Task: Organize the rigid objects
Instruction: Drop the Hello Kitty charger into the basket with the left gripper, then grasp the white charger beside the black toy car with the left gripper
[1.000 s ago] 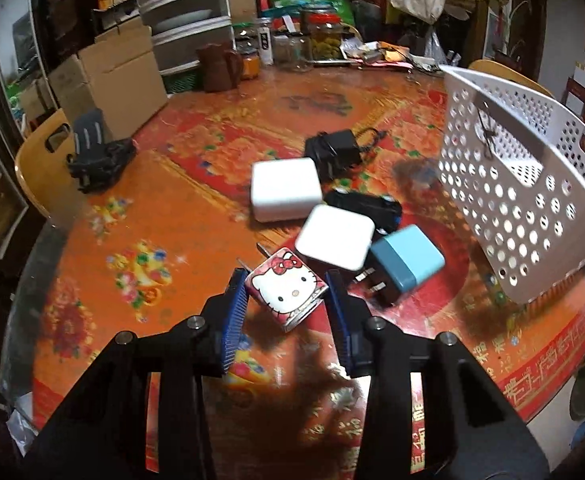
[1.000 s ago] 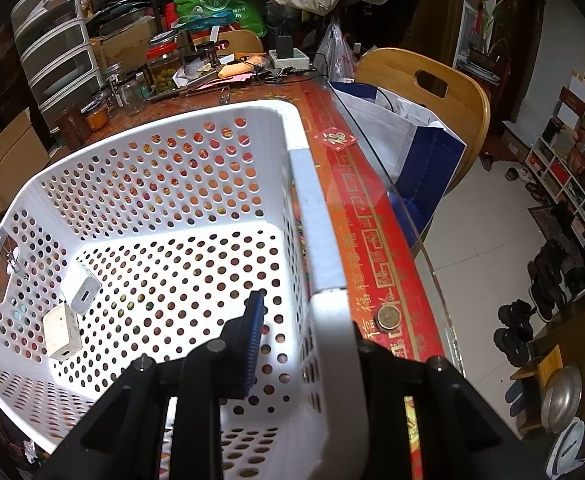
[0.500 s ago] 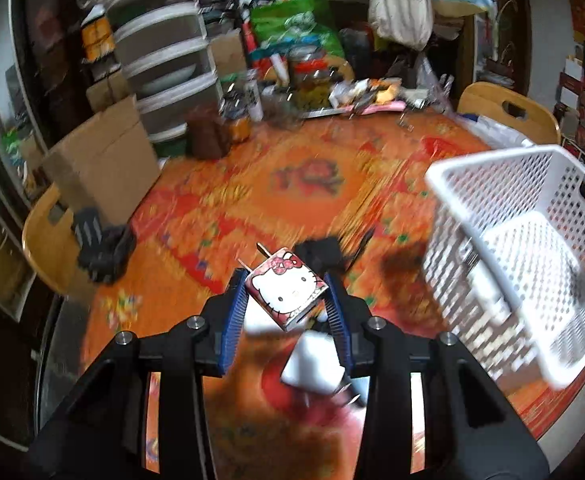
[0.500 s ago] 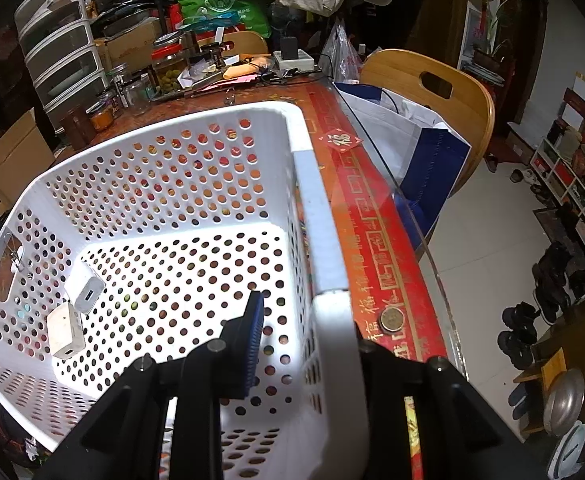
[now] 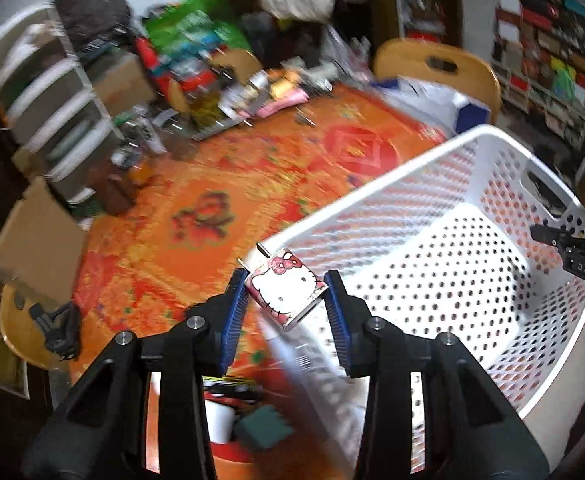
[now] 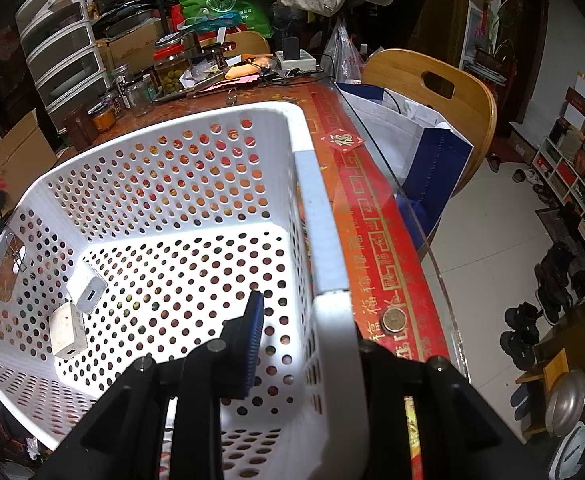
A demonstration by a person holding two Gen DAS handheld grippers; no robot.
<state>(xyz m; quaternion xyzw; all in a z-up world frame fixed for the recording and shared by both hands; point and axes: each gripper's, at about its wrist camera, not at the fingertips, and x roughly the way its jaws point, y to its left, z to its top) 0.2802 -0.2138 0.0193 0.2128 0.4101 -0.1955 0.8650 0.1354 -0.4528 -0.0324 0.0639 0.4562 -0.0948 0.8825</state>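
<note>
The left tool grips a cartoon-cat charger above the basket rim, undropped. The right tool clamps the basket wall. Two white chargers lie inside; others wait on the counter.

Left gripper clamps a Hello Kitty charger between its blue-padded fingers, prongs pointing up and left, charger tilted. It is held above the near rim of the white perforated basket, which sits tilted on the orange patterned surface. Right gripper shows at the basket's far handle; its fingers' state cannot be judged. Below the left gripper, a white block and a teal block lie blurred.
</note>
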